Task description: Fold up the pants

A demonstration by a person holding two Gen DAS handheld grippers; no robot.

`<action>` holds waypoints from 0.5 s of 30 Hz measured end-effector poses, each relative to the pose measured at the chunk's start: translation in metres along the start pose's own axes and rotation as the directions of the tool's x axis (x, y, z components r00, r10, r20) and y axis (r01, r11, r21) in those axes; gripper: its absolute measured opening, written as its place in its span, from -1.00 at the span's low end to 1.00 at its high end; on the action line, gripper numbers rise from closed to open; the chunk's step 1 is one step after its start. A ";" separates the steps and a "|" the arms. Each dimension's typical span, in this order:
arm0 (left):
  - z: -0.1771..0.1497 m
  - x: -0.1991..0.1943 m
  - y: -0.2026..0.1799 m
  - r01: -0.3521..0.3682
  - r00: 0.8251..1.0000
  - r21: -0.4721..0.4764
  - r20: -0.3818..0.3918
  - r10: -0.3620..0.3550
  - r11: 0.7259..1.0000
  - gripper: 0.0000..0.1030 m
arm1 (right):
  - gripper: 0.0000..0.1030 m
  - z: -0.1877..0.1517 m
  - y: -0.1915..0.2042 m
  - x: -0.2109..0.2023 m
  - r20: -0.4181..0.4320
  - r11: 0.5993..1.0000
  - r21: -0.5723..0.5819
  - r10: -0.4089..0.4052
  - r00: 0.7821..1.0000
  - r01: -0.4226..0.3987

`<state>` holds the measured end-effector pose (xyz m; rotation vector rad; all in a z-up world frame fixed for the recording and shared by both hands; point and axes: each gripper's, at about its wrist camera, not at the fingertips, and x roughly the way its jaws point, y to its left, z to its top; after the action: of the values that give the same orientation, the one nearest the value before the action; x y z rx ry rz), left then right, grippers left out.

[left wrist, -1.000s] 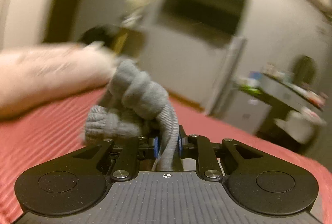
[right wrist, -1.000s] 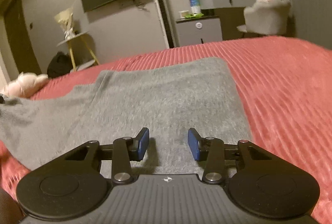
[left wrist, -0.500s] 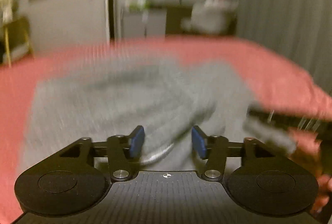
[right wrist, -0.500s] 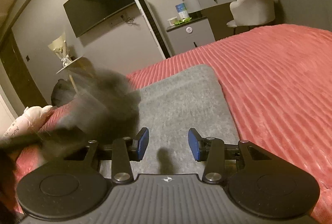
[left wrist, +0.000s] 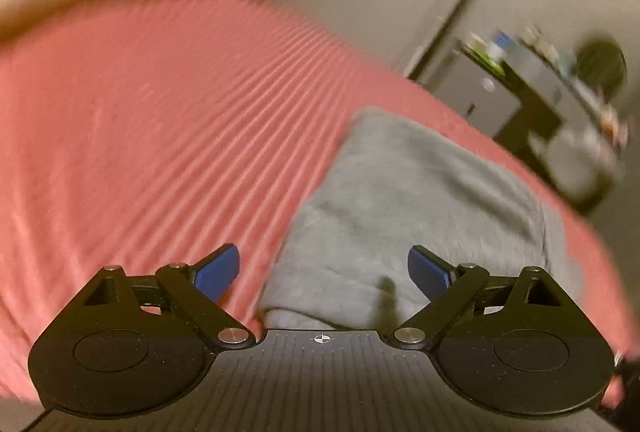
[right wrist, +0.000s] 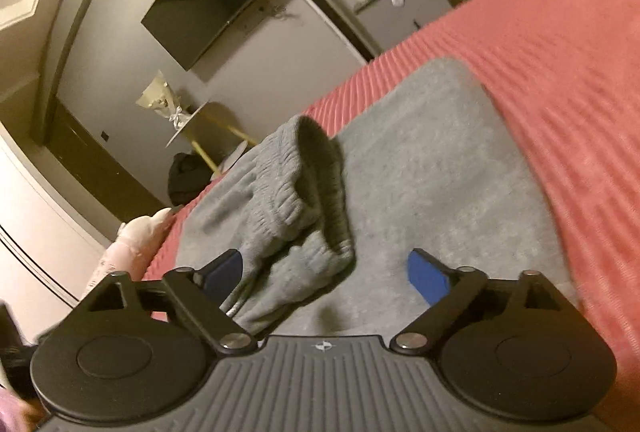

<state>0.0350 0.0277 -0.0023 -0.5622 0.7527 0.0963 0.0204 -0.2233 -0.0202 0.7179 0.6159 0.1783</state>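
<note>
The bed (left wrist: 152, 120) carries a pink-red ribbed cover that fills most of both views; the left wrist view is tilted and somewhat blurred.

The grey pants (right wrist: 420, 184) lie on this cover, spread mostly flat. In the right wrist view a ribbed, elastic-looking part of the pants (right wrist: 296, 184) stands bunched up above the flat cloth, with a dark hollow on its right side. It sits toward the left side of the garment, just ahead of the left-hand finger of the right gripper. In the left wrist view the pants (left wrist: 408, 204) show as a folded grey rectangle to the right of centre, with a thick near edge close to the gripper body.

A dark television (right wrist: 208, 4) hangs on the wall beyond the bed. A pale plush toy (right wrist: 136, 240) rests at the bed's left edge in the right wrist view. A grey dresser (right wrist: 404, 4) with small items on top stands against the far wall.

The left gripper (left wrist: 323, 268) has its blue-padded fingers spread wide and grips nothing; its left pad is over the bare cover and its right pad is over the pants. Whether the pads touch the cloth cannot be told.

The right gripper (right wrist: 324, 270) is likewise spread wide with nothing clamped; the bunched part of the pants lies between and just ahead of its fingers, nearer the left one.
</note>
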 end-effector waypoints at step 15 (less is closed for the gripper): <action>-0.006 0.015 0.010 0.040 0.998 -0.042 -0.039 -0.042 0.998 0.87 | 0.12 0.009 0.025 0.057 -0.055 0.963 0.270 0.013 0.998 0.002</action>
<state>0.0395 0.0317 -0.0207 -0.6201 0.7788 0.0627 0.0734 -0.1894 -0.0247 0.9806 0.6996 0.1204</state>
